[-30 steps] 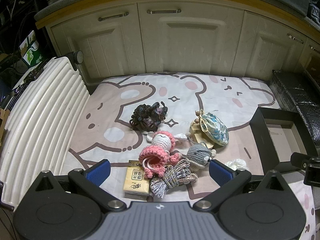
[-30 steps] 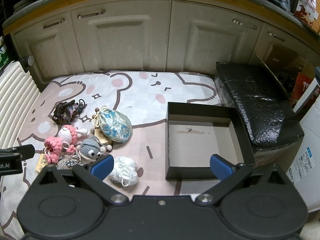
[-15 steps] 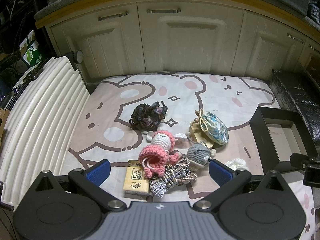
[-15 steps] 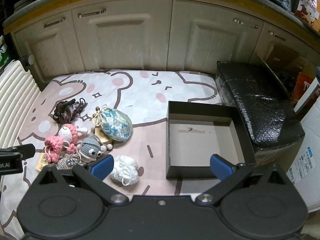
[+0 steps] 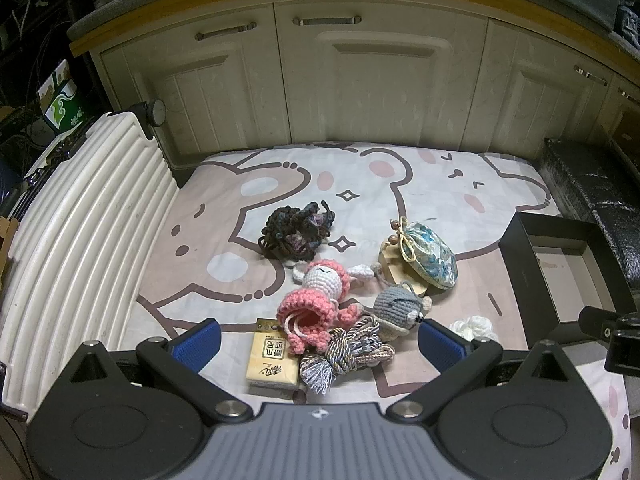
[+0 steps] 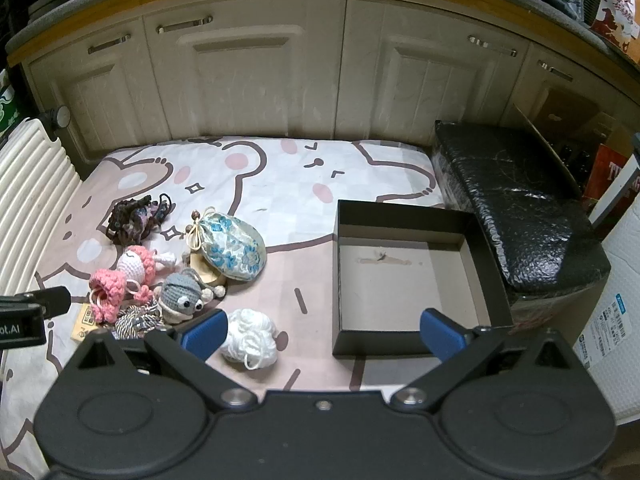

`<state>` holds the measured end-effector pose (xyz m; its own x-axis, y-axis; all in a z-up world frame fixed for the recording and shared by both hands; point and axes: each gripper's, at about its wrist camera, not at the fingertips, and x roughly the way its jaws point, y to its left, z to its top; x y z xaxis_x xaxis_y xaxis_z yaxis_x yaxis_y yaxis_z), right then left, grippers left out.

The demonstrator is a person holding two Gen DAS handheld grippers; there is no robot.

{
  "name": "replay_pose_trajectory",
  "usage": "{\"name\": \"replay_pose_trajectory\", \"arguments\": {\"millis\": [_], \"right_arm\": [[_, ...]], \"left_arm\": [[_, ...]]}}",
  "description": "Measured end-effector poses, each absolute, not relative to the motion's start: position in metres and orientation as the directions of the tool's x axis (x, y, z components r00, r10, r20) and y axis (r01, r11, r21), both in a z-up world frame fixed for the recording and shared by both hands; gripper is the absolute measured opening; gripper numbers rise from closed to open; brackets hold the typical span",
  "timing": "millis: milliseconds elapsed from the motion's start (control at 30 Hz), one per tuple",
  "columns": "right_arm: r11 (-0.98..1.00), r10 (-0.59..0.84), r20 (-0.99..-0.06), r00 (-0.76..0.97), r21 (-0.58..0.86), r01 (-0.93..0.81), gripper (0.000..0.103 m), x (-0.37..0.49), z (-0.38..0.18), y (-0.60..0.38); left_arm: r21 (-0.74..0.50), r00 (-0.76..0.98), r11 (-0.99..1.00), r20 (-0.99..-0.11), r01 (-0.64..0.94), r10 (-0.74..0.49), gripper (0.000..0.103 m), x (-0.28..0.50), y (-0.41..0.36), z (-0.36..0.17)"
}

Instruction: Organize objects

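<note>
A pile of small items lies on the bear-print mat (image 5: 360,184): a dark yarn bundle (image 5: 296,230), a pink crochet doll (image 5: 316,300), a grey crochet toy (image 5: 396,306), a floral pouch (image 5: 430,254), a tissue pack (image 5: 274,360), a tasselled cord (image 5: 344,354) and a white yarn ball (image 6: 250,336). An empty black box (image 6: 408,276) stands on the right. My left gripper (image 5: 318,342) is open above the near side of the pile. My right gripper (image 6: 324,330) is open and empty, between the white yarn ball and the box.
A white ribbed suitcase (image 5: 76,236) lies along the mat's left edge. A black wrapped block (image 6: 516,204) sits right of the box. Cream cabinet doors (image 5: 360,80) close off the back. A white package (image 6: 612,320) stands at the far right.
The right wrist view has shifted slightly; the scene sits a little further right in it. The left gripper and the objects have not visibly moved.
</note>
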<state>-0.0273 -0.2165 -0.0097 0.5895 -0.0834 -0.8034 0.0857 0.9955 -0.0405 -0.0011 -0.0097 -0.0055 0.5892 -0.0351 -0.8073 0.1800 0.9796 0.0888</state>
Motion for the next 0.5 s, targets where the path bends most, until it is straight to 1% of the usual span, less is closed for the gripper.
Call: {"name": "replay_pose_trajectory", "arguments": {"millis": [267,300,400,500], "right_arm": [[0.996,-0.083,-0.805,0.588,-0.041,0.085,0.103,-0.0277,-0.0106,-0.2159],[0.996,-0.083,-0.805,0.588,-0.041,0.085,0.103,-0.0276,-0.0106,-0.2159],[0.996,-0.083,-0.805,0.588,-0.041,0.085,0.103,-0.0276,-0.0106,-0.2159],[0.996,-0.083,-0.805,0.588,-0.041,0.085,0.103,-0.0275,-0.0106,-0.2158]], "left_arm": [[0.090,0.588,0.976,-0.808,0.196,-0.044,0.103,-0.0007,-0.0095,-0.0054],[0.093,0.587,0.968,-0.807,0.234,-0.065,0.103,-0.0007,-0.0095,-0.0054],[0.095,0.585,0.958,-0.807,0.270,-0.085,0.103,-0.0005,-0.0095,-0.0054],[0.096,0.584,0.956,-0.807,0.276,-0.088,0.103,-0.0004,-0.0094,-0.0054]]}}
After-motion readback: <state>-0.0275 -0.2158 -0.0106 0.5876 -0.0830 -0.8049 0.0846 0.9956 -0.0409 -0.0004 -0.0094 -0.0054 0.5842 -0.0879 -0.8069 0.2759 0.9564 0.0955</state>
